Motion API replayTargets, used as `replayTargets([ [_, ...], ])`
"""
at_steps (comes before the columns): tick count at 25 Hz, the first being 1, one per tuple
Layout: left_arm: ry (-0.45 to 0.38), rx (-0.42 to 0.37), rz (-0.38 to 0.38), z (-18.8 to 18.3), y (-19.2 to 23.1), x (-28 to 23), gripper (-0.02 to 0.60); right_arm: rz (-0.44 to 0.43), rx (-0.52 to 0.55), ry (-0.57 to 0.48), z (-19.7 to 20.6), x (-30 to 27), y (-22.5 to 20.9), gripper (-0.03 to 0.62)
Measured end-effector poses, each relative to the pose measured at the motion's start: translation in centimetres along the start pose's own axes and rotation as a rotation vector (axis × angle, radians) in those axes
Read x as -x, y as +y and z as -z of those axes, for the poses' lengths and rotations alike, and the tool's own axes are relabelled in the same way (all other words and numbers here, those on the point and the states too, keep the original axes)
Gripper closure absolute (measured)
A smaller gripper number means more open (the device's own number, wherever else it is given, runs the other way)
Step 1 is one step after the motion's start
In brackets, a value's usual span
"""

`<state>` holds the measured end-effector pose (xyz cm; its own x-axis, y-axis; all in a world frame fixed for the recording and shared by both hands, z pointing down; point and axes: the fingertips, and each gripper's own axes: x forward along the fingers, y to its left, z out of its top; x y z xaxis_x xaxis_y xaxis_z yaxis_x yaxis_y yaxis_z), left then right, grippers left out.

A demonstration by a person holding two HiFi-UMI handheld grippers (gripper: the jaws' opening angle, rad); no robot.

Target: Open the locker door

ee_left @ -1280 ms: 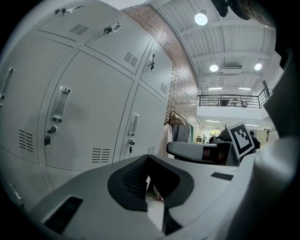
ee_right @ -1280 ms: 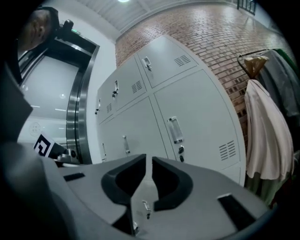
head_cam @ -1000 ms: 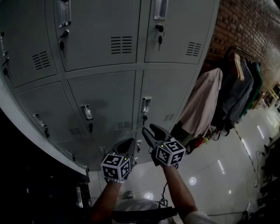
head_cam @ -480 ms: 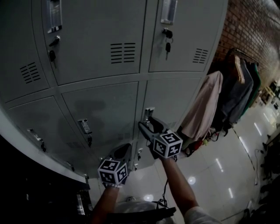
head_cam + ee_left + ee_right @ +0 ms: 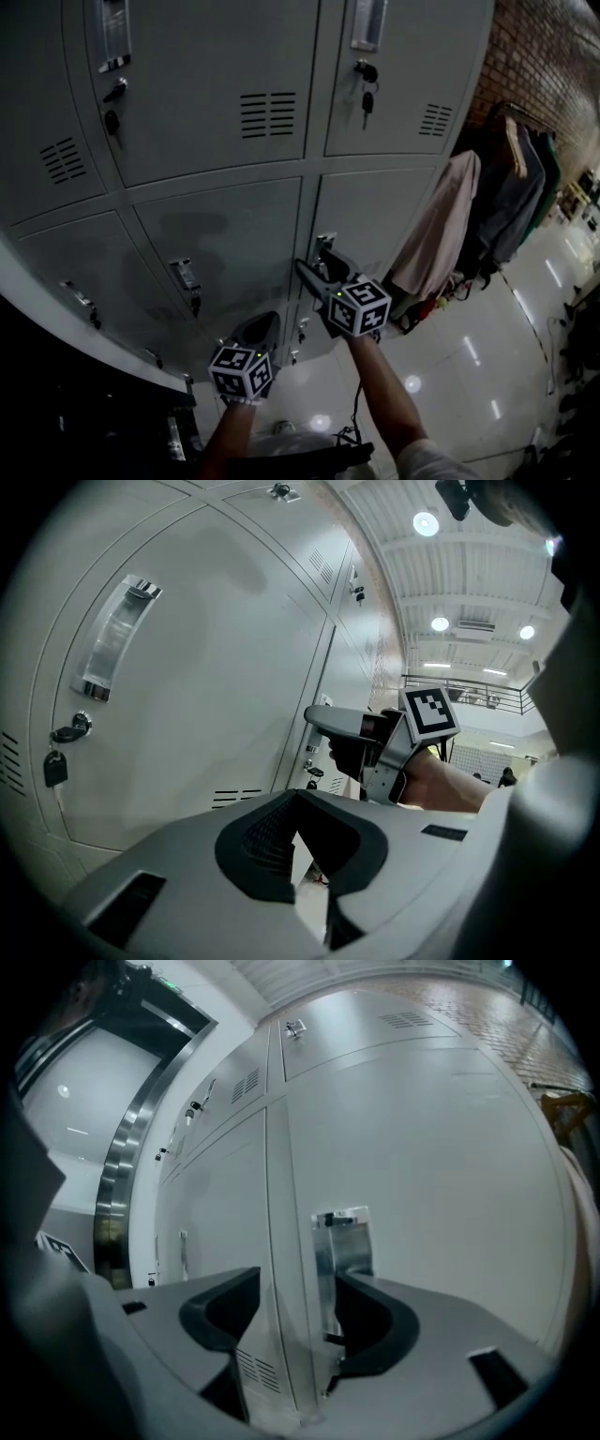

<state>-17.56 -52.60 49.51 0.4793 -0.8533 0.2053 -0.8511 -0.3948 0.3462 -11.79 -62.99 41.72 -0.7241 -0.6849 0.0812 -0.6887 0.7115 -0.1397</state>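
Observation:
The grey locker door (image 5: pixel 375 211) is the lower right one in the bank, and it is closed. Its metal handle (image 5: pixel 325 244) sits at the door's left edge. My right gripper (image 5: pixel 317 266) reaches up to that handle. In the right gripper view its jaws (image 5: pixel 298 1283) are opening, with the handle (image 5: pixel 342 1241) standing between them close to the right jaw, and neither pad presses on it. The door's left seam also runs between the jaws. My left gripper (image 5: pixel 266 326) hangs lower and to the left, away from the lockers. Its jaws (image 5: pixel 298 794) are shut on nothing.
The neighbouring lower door has its own handle (image 5: pixel 185 274). Upper doors carry keys (image 5: pixel 367 98) in their locks. Coats hang on a rack (image 5: pixel 450 225) to the right, before a brick wall (image 5: pixel 544 56). A glossy floor (image 5: pixel 469 366) lies below, and a dark opening borders the lockers on the left.
My right gripper has risen to the lower right door's handle and its jaws have spread wider. The left gripper has dropped lower and stays shut.

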Motion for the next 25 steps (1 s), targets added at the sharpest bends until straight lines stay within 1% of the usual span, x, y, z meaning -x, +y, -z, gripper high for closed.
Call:
replayTargets([
  [2,-0.002,0.003,-0.004,0.0,0.0,0.3,0.584,-0.003,0.005,0.001,0.0,0.5,0.3,0.319],
  [4,-0.002,0.003,-0.005,0.1,-0.1,0.4,0.584,-0.004,0.016,-0.001,0.0,1.1,0.6,0.356],
  [7,0.000,0.000,0.002,0.3,-0.8,0.4,0.584,0.008,0.033,-0.002,0.0,2.0,0.7,0.373],
  [8,0.000,0.001,0.005,0.4,-1.1,0.5,0.584,0.018,0.042,-0.001,0.0,2.2,0.7,0.394],
  [13,0.005,-0.004,0.012,0.8,-2.1,0.7,0.584,0.101,0.107,0.002,0.1,3.4,0.4,0.442],
  [14,0.006,-0.006,0.010,0.8,-2.2,0.8,0.584,0.116,0.114,0.000,0.0,3.7,0.3,0.463],
  [19,0.000,-0.007,0.007,1.0,-2.4,1.0,0.584,0.167,0.155,0.018,0.2,4.6,0.3,0.471],
  [25,0.007,-0.014,0.015,1.1,-3.6,0.9,0.584,0.186,0.186,0.034,0.3,6.0,0.6,0.467],
])
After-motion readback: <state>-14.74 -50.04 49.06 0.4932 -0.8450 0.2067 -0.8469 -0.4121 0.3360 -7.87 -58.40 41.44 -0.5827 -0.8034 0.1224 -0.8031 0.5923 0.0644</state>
